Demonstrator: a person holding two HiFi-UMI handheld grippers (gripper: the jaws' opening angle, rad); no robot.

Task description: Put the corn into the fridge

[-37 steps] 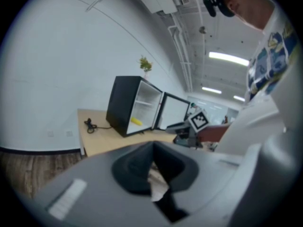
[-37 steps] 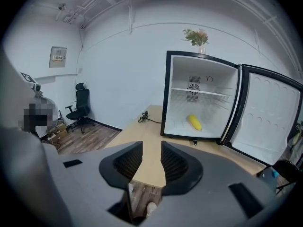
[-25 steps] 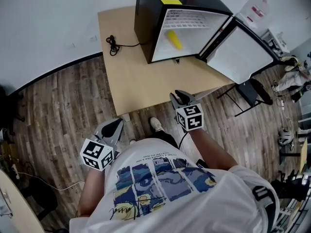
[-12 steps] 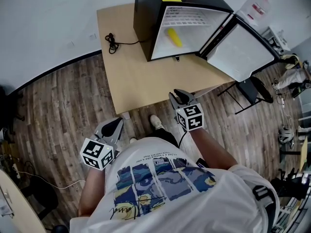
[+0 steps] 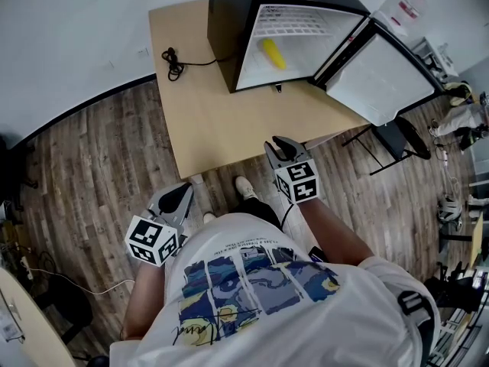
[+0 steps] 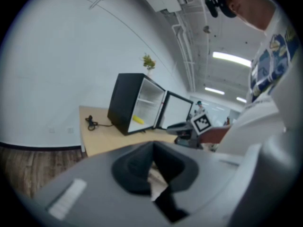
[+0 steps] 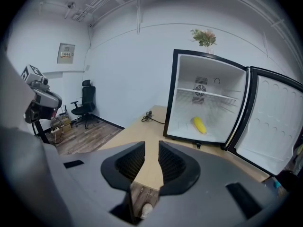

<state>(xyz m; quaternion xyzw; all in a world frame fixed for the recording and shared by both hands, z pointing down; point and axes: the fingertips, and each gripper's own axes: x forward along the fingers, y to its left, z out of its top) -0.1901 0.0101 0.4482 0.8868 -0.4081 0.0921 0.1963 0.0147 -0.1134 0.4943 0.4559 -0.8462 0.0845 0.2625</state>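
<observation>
Little has moved in the past second: the table and fridge ride slightly higher in the head view, and both grippers sit as before. Head view: the corn lies inside the open fridge, below its wire shelf, with the door swung wide. The left gripper and right gripper hang near the person's waist. Left gripper view: jaws clenched together, nothing held. Right gripper view: jaws drawn in, empty, facing the corn.
</observation>
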